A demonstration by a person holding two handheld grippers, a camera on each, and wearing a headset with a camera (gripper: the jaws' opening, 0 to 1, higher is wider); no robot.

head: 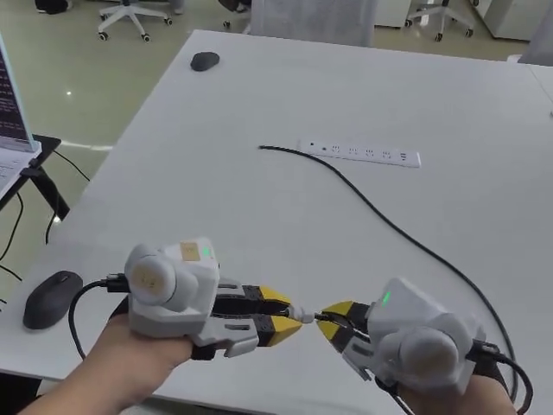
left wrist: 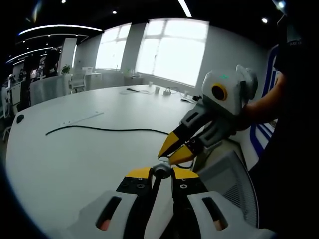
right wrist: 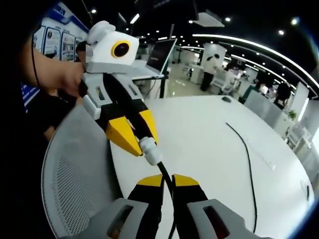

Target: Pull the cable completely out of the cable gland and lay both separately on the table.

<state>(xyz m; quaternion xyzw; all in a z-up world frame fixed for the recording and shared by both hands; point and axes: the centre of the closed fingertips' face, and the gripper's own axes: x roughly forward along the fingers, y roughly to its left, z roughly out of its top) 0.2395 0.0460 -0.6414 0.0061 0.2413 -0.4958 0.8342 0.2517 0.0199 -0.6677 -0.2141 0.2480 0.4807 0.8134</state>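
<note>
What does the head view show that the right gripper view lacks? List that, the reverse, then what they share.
Head view: a mouse at the table's near left edge and the white housing of the right gripper. Right gripper view: a mesh chair back and distant people. Shared: the left gripper shut on the cable gland, the black cable across the table.

gland (head: pixel 301 316): mostly hidden between left gripper (head: pixel 290 316) tips
cable (head: pixel 380 214): near stretch hidden behind right gripper (head: pixel 327 320)
laptop (head: pixel 10 112): cut by edge
</note>
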